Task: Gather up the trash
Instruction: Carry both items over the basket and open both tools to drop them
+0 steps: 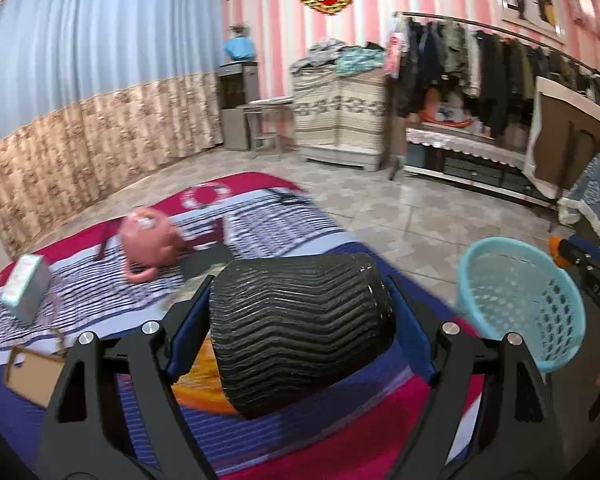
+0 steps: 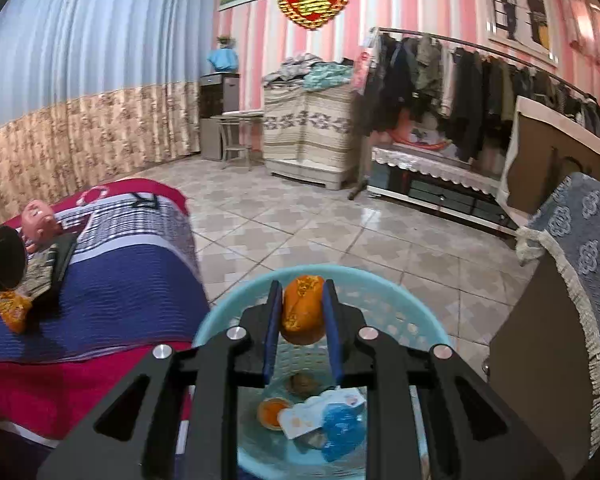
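Observation:
My left gripper [image 1: 296,300] is shut on a black ribbed cup [image 1: 300,328], held sideways above the bed; the cup also shows at the left edge of the right wrist view [image 2: 0,258]. My right gripper [image 2: 302,304] is shut on a piece of orange peel [image 2: 303,310] and holds it over the light-blue basket [image 2: 228,320]. The basket holds more peel, a blue wrapper [image 2: 340,426] and white paper. The basket also shows in the left wrist view [image 1: 520,300]. Another orange peel [image 2: 14,310] lies on the bed.
The bed has a striped blue, white and red cover [image 1: 284,216]. A pink piggy bank [image 1: 148,240], a small box [image 1: 24,284] and a cardboard piece [image 1: 32,372] lie on it. A chair with a blue cover [image 2: 580,280] stands right. Tiled floor lies beyond.

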The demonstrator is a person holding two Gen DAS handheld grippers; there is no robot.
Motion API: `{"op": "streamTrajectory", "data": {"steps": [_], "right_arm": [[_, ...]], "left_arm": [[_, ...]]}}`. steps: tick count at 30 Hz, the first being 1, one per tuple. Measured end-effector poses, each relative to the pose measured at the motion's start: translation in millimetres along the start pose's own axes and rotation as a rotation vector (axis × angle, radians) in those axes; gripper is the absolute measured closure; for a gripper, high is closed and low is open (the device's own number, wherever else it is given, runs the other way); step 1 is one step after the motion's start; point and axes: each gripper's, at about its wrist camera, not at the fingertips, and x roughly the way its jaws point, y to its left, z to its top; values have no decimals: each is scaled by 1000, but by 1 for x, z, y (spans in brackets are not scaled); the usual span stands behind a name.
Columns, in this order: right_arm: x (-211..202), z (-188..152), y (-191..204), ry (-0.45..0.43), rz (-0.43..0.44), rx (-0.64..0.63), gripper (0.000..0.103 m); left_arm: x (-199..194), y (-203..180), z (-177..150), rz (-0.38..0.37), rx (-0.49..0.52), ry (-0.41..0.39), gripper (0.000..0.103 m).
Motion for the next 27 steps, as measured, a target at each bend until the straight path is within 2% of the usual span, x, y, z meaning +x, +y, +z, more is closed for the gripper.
{"op": "streamTrajectory", "data": {"steps": [17,24,27], "right_arm": [[19,-8,-72,4,-63,186,82],[21,-12,-83,4,-72,223,82],[22,-13,-84,10,-74,227,82]], "left_arm": [[52,-155,9,-221,126,10,23],[68,-190,17,-269,166,22,22],[68,-193,19,-256,168,9,10]]}}
